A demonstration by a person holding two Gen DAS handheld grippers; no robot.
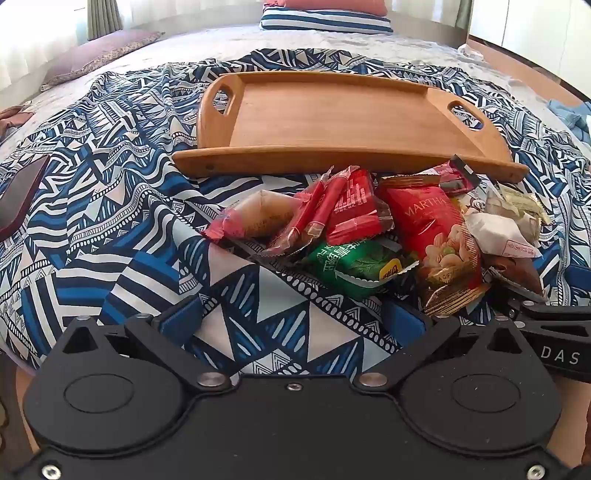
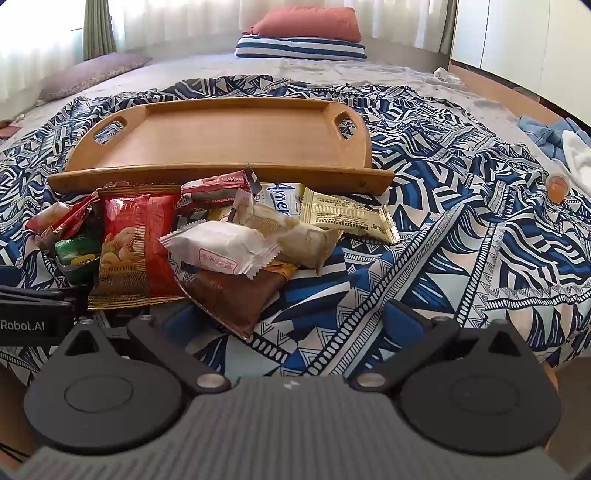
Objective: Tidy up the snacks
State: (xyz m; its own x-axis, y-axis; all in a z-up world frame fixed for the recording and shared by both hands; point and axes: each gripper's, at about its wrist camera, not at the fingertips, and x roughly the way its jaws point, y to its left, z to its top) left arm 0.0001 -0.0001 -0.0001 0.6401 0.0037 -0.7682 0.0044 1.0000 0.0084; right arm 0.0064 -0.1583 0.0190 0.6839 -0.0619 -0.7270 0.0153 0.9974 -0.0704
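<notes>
Left claw (image 1: 295,321) spread wide over the patterned bedspread (image 1: 110,229), gripping nothing; right claw (image 2: 291,317) equally wide, empty. Snack pile (image 1: 373,229) heaped just ahead, between both claws and the bare wooden tray (image 1: 332,122) beyond.

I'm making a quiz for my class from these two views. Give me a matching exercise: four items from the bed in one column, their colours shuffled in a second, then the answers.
Items:
1. tray
2. Martha nut packet
3. top pillow
4. snack packet under the white one

Colours:
A. brown
B. light wood
C. salmon pink
D. red and gold

Pairs: 1-B, 2-D, 3-C, 4-A
</notes>
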